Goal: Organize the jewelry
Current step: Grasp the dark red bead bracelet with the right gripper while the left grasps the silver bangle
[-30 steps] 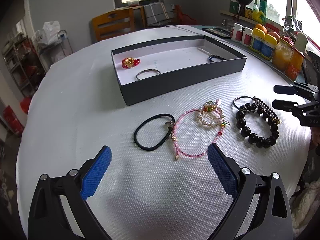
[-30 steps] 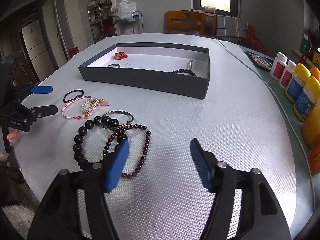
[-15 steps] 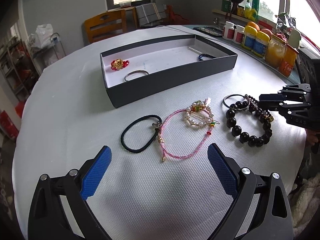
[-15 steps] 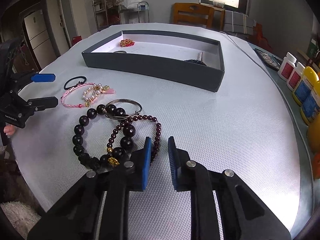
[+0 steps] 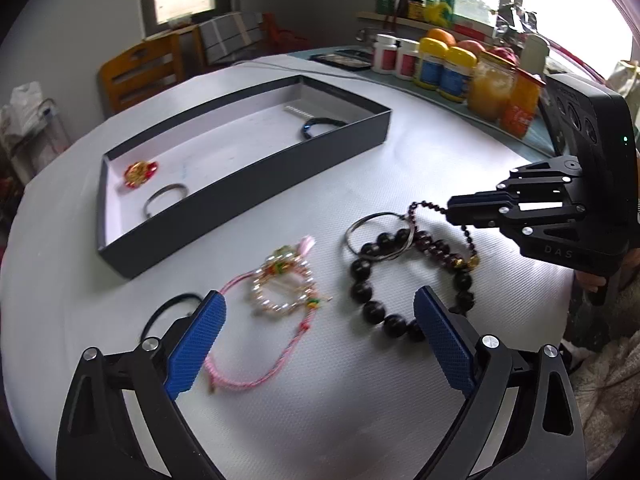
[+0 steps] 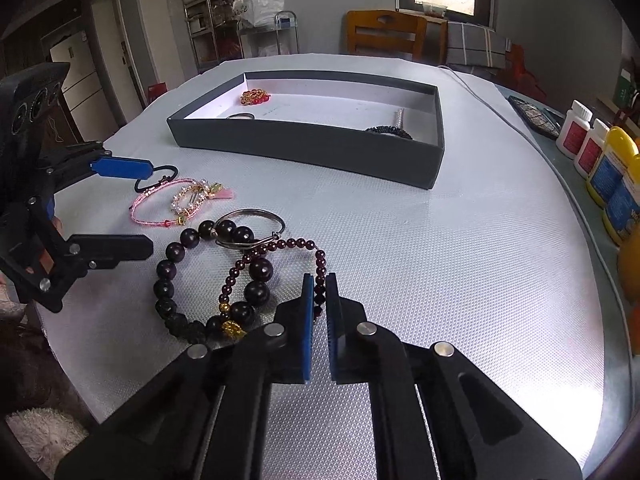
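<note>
Right wrist view: my right gripper (image 6: pixel 319 292) clamped on small garnet bead bracelet (image 6: pixel 280 246), lower centre of frame, beside big black bead bracelet (image 6: pixel 172 272). Left gripper (image 5: pixel 320 320) spread wide, empty. Gray box (image 6: pixel 304 146) upper centre.
</note>
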### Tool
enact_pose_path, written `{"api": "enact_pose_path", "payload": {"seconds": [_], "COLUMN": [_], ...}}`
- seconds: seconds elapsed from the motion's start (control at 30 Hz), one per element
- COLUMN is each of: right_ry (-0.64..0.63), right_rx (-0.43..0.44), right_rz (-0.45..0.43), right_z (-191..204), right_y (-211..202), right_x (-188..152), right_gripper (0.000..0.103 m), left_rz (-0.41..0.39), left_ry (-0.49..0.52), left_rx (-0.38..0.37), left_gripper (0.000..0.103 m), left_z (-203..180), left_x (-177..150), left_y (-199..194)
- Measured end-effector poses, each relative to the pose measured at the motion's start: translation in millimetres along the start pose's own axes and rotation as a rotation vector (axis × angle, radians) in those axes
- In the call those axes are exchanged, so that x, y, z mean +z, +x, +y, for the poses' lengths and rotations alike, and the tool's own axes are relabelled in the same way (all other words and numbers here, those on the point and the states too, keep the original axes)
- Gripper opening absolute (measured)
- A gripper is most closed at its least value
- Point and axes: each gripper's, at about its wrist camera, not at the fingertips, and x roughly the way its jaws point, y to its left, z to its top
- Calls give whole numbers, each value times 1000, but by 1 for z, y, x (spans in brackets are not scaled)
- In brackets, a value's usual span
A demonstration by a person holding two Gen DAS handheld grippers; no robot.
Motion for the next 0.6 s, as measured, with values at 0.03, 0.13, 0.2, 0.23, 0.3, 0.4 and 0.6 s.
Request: {"api": "enact_pose_path", "payload": {"seconds": [0.03,0.13,0.2,0.23,0.3,0.4,0.6], "right_ry": [4,12,19,25,36,50,57], "right_rx": [-1,-12,-21,-27,-36,-53,-56], "right_rz": [-7,-23,-29,-33,-40,-45,-55], "right_z": [-2,-8,-13,-17,-23,-31,-37], "right_y": [-3,-10,-14,-17,-21,-25,-28], "right_x": [0,0,-1,-2,-4,-6,-8], "right_gripper": [6,6,6,6,6,5,5], "left_rz": [3,22,36,41,52,62,93], "left_ry": [20,47,36,28,9,-8,-33], "left_rx": [-12,-26,-40,-48,-61,-65,-81], "left_gripper": [97,96,96,95,95,94,74], "left_z": [-5,-15,-16,-17,-16,-17,-17], "left_x": [5,16,23,26,31,38,45], "left_y": [4,18,26,30,36,45,57]}}
